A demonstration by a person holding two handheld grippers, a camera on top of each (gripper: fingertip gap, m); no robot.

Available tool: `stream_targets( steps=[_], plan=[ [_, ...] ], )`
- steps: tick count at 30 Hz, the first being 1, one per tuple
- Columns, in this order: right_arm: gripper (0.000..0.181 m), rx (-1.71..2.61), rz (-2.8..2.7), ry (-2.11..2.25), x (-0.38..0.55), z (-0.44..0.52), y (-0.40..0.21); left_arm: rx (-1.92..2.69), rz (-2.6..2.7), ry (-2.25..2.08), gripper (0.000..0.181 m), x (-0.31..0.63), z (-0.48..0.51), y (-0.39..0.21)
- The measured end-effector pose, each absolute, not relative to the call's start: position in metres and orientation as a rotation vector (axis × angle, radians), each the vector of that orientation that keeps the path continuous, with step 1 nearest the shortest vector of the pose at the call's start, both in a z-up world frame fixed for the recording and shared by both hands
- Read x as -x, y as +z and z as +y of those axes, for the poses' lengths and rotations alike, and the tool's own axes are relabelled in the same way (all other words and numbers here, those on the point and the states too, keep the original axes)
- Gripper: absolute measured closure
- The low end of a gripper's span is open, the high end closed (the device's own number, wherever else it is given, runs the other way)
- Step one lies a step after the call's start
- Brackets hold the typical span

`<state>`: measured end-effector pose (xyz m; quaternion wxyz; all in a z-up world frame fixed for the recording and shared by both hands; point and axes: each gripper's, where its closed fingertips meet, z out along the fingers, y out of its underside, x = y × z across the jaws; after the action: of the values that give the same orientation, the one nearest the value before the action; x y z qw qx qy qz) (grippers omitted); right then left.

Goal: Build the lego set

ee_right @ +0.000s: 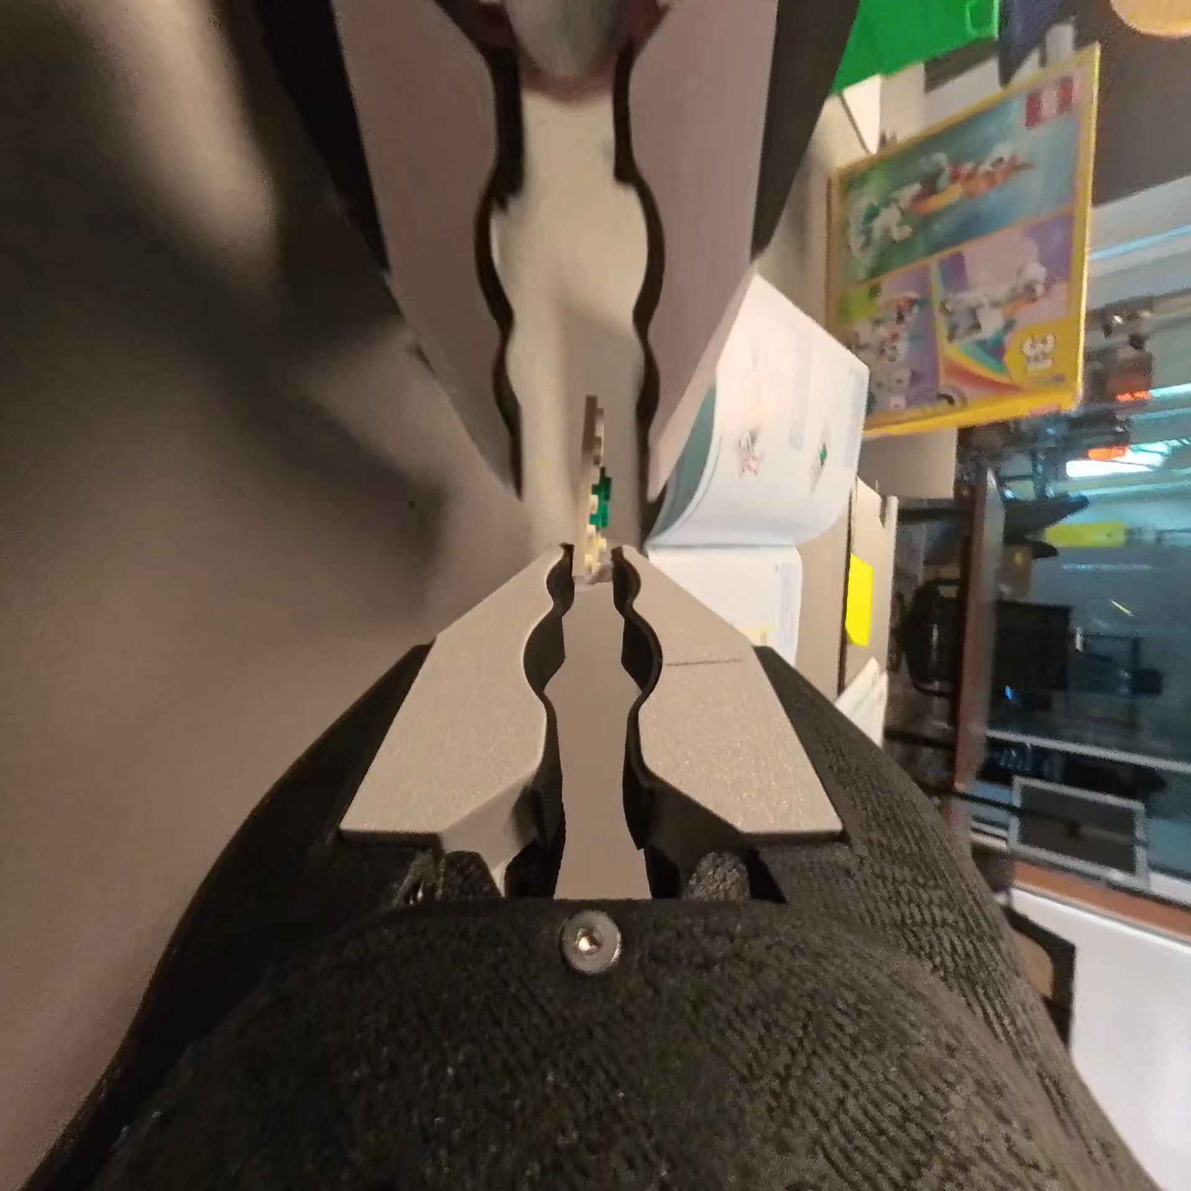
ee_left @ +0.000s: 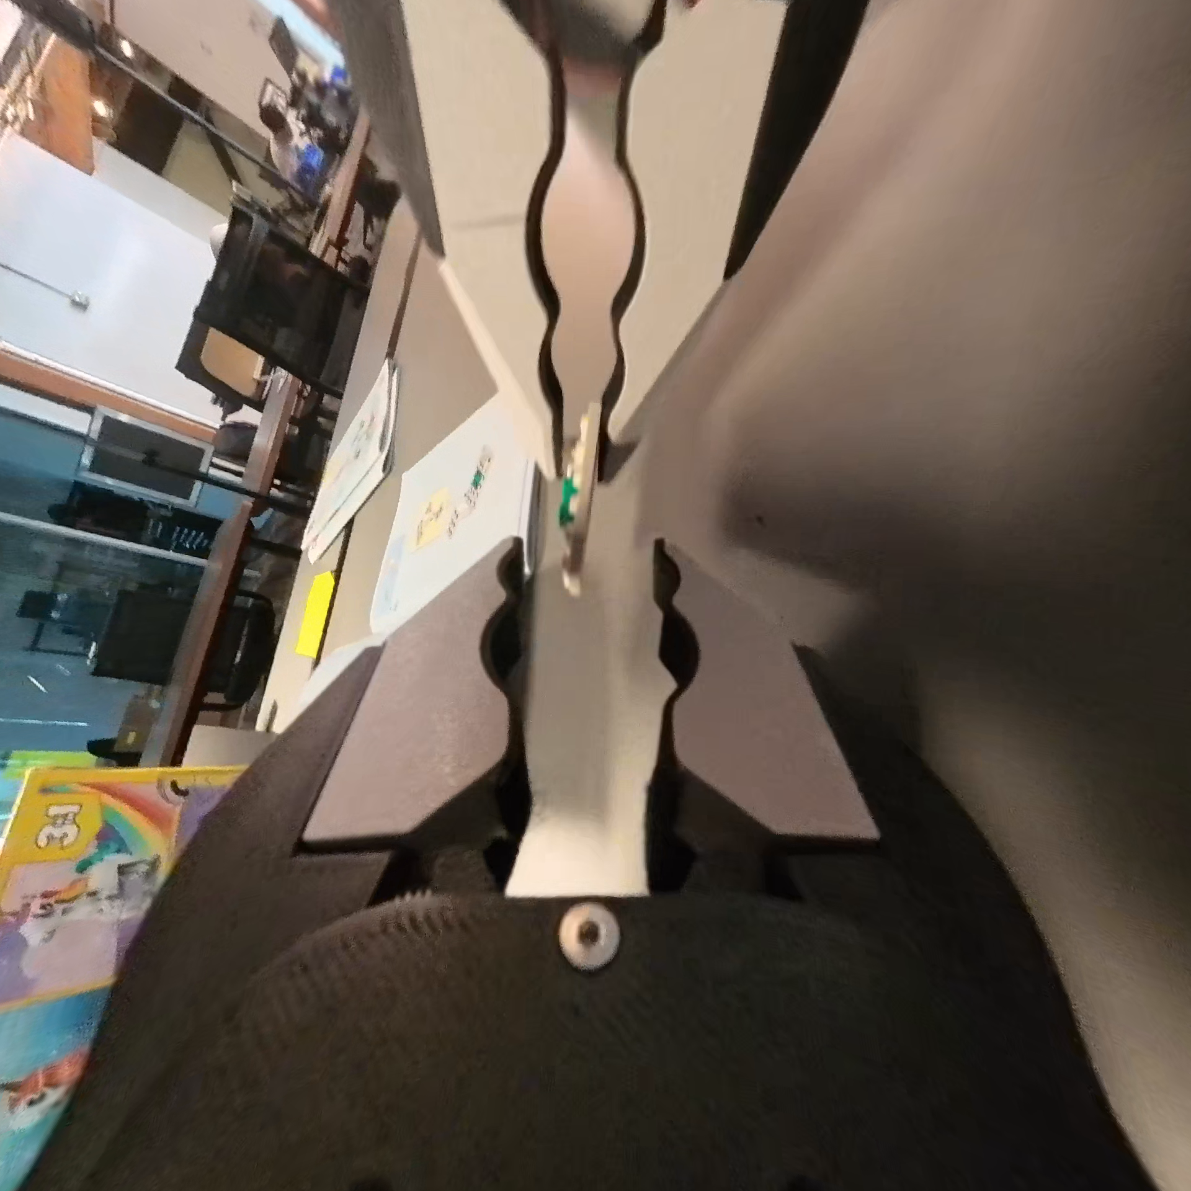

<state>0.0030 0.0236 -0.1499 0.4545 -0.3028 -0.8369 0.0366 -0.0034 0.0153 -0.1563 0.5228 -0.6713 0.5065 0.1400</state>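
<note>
A thin white Lego plate point(ee_left: 578, 522) with a small green piece point(ee_left: 567, 506) on one side is held edge-on between the two grippers, which face each other. My right gripper point(ee_right: 593, 557) is shut on one end of the plate point(ee_right: 593, 464); the green piece point(ee_right: 603, 496) sits just past its tips. In the left wrist view the right gripper point(ee_left: 580, 451) comes in from the top. My left gripper point(ee_left: 586, 548) is open, its fingers either side of the plate's free end without touching. It also shows in the right wrist view point(ee_right: 580, 496).
An open instruction booklet point(ee_left: 451, 515) lies on the pale table, also in the right wrist view point(ee_right: 760, 438). A colourful Lego box point(ee_left: 84, 902) point(ee_right: 960, 258) stands nearby. A yellow sticky note point(ee_left: 316, 612) is on the table edge. Shelves and chairs stand beyond.
</note>
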Motion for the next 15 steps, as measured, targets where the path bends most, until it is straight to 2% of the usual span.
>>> stream_targets(
  steps=[5, 8, 11, 15],
  plan=[
    [0.171, 0.757, -2.100, -0.001, -0.021, 0.037, -0.162, 1.616, 1.149, 0.255, 0.141, 0.005, 0.011, -0.149],
    [0.152, 0.780, -2.147, 0.025, -0.025, 0.033, -0.168, 1.631, 1.104, 0.196, 0.141, 0.005, 0.010, -0.145],
    [0.141, 0.836, -2.161, 0.109, -0.028, 0.028, -0.165, 1.641, 1.070, 0.154, 0.140, 0.006, 0.009, -0.141],
    [0.118, 1.055, -2.190, 0.398, -0.037, 0.020, -0.161, 1.642, 1.014, 0.069, 0.139, 0.004, 0.004, -0.129]
  ],
)
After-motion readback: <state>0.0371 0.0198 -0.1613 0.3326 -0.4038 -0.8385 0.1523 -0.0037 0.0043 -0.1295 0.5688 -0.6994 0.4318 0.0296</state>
